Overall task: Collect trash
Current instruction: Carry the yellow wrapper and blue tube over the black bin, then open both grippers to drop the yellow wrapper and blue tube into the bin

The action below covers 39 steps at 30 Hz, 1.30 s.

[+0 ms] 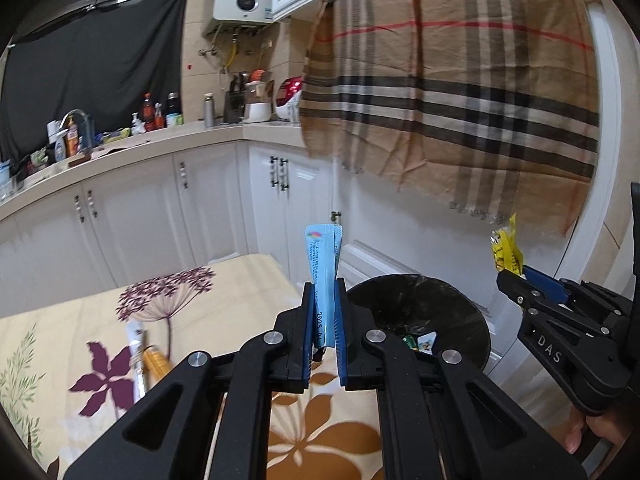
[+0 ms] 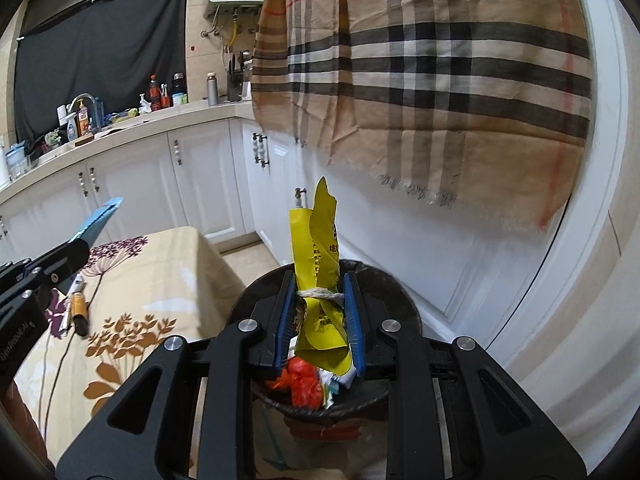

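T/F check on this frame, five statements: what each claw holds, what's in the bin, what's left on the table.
1. The left claw is shut on a blue sachet. True.
2. The right claw is empty. False: it grips a yellow wrapper tied with twine.
3. The bin is empty. False: an orange-red scrap and other wrappers already lie in it.
4. The right claw hangs over the bin. True, in the right wrist view.
5. Nothing remains on the floral tablecloth. False: a white sachet and an amber tube lie there.
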{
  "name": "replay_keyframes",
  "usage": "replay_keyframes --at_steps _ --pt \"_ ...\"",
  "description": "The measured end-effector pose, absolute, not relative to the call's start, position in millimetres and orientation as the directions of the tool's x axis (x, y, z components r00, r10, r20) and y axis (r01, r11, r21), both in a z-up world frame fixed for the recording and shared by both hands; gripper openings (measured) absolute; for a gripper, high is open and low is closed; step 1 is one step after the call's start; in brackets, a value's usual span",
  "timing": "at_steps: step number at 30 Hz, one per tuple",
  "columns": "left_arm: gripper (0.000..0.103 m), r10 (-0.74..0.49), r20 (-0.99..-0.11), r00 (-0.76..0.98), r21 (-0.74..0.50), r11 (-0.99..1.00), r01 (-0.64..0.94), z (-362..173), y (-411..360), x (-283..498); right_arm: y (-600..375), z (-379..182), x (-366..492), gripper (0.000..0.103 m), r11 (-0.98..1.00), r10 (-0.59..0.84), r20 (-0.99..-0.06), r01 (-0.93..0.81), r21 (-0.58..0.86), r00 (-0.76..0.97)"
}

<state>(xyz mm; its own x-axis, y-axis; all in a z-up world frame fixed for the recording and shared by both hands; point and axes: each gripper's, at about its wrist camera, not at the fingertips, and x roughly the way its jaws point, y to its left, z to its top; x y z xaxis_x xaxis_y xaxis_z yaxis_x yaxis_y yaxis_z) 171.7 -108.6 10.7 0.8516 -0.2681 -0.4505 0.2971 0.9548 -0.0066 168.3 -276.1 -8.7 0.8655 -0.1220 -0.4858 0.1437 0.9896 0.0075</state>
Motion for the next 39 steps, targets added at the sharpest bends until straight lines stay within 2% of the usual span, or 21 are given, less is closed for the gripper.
replay_keyframes --at_steps 32,34,35,36,39 --pt "0.011 -0.265 -0.566 0.781 0.041 0.937 0.348 -38 -185 261 -315 -50 238 0.024 0.978 -0.173 -0.481 0.207 0.019 0.860" --pt "0.015 -0.267 -0.580 0.770 0.045 0.933 0.358 -40 -189 264 -316 -51 240 0.029 0.977 -0.177 -0.477 0.212 0.019 0.861" --pt "0.016 -0.263 -0.586 0.767 0.047 0.933 0.356 -42 -190 266 -317 -52 240 0.038 0.976 -0.180 -0.477 0.215 0.019 0.860" --pt "0.019 -0.260 -0.590 0.764 0.045 0.935 0.353 -43 -191 267 -318 -53 240 0.041 0.974 -0.188 -0.475 0.224 0.019 0.860" --pt "0.027 -0.260 -0.598 0.758 0.039 0.936 0.351 -45 -190 268 -320 -53 238 0.041 0.973 -0.193 -0.474 0.231 0.022 0.859"
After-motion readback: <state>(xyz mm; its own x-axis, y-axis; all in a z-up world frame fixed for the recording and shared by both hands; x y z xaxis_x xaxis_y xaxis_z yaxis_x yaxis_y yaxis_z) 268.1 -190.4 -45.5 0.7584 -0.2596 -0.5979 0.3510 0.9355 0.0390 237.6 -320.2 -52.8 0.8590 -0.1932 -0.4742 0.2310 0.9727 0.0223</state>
